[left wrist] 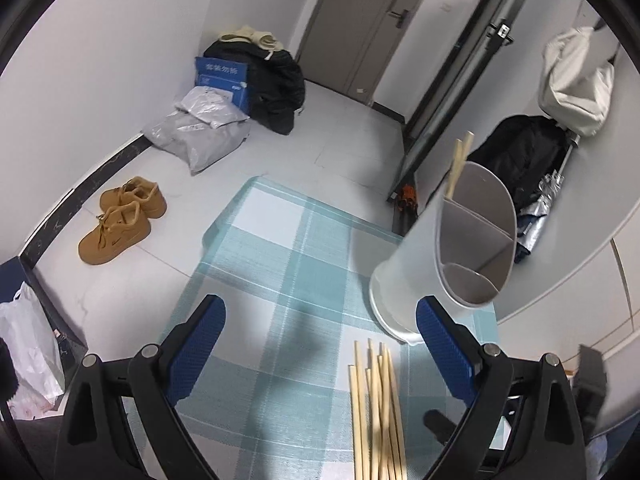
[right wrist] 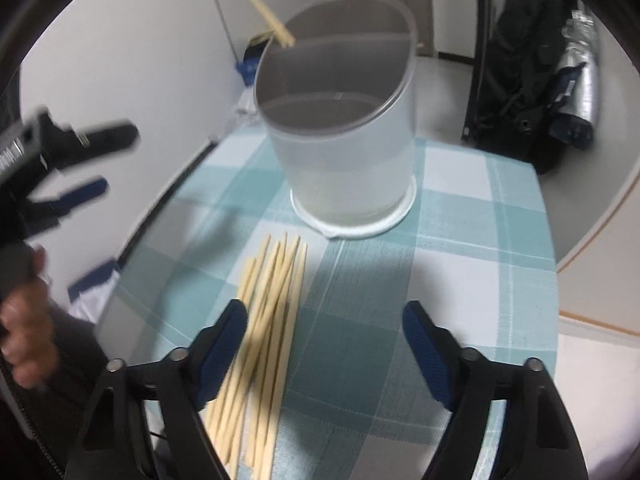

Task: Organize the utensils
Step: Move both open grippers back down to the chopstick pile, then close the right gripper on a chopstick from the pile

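A loose bundle of pale wooden chopsticks (right wrist: 268, 332) lies flat on the small table covered with a teal-and-white checked cloth (right wrist: 460, 248), running from the table's near edge toward its middle, their far tips stopping just short of the translucent white plastic utensil holder with a grey divided insert (right wrist: 344, 152) that stands toward the far edge. Two chopsticks (left wrist: 458, 168) already stand tilted in the holder's rear compartment, so I judge the sorting barely begun: most of the sticks are left to move, and the other compartments look empty as far as they show. The right gripper (right wrist: 324, 344) hovers low over the near part of the table with its blue-padded fingers spread wide and nothing between them; the bundle lies just beside and partly under its left finger (right wrist: 224, 344), not centred in the gap. The left gripper (left wrist: 320, 344) is likewise wide apart and empty, the chopstick tips sitting inside its gap, nearer its right finger (left wrist: 444, 344), with the holder just beyond that finger
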A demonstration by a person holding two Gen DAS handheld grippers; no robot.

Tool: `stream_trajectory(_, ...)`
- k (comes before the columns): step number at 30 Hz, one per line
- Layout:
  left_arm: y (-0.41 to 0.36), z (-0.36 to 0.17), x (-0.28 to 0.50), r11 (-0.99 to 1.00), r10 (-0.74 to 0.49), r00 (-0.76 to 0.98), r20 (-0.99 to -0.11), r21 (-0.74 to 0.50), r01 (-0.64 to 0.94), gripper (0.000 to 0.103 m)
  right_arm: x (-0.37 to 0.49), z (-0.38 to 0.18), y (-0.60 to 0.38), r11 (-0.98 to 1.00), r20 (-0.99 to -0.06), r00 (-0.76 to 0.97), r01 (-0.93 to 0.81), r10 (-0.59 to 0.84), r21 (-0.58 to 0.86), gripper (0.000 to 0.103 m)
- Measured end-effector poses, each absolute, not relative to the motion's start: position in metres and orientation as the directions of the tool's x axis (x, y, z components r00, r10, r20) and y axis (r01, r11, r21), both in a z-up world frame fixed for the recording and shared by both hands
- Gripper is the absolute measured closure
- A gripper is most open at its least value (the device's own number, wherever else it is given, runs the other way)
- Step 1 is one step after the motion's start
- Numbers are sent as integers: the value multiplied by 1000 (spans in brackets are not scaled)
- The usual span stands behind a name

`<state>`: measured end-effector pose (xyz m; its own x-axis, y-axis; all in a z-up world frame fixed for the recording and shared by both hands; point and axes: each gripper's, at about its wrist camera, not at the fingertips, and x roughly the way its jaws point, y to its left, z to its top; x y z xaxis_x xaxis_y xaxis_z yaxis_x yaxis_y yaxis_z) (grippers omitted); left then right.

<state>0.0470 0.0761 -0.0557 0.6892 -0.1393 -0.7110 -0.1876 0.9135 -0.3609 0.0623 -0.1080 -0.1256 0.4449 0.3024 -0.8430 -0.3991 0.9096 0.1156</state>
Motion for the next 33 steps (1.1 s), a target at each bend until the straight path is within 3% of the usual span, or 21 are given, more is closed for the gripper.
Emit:
stream_trajectory(3, 80, -57, 47, 906, -133, 680, -721, -366, -210, 10, 70, -138, -98, 906, -870, 414, -416, 268, 81, 44)
stream_trajectory(14, 94, -60, 52, 881, -135, 651, -747, -391, -266, 10, 77, -154, -84, 884, -887, 388, -465, 249, 45, 61)
stream_trajectory(23, 97, -63, 52, 886, -131, 636, -760, -378, -269, 10, 77, -155, -74, 872, -905, 373, -490, 203, -6, 84)
stream_trajectory(26, 98, -63, 53, 882, -130, 633, -763, -380, -278, 10, 77, -155, -75, 868, -914, 357, -497, 193, -11, 96)
stream_trajectory(33, 101, -64, 53, 877, -127, 631, -765, -383, -289, 10, 67, -153, -77, 839, -931, 318, -543, 181, -22, 97)
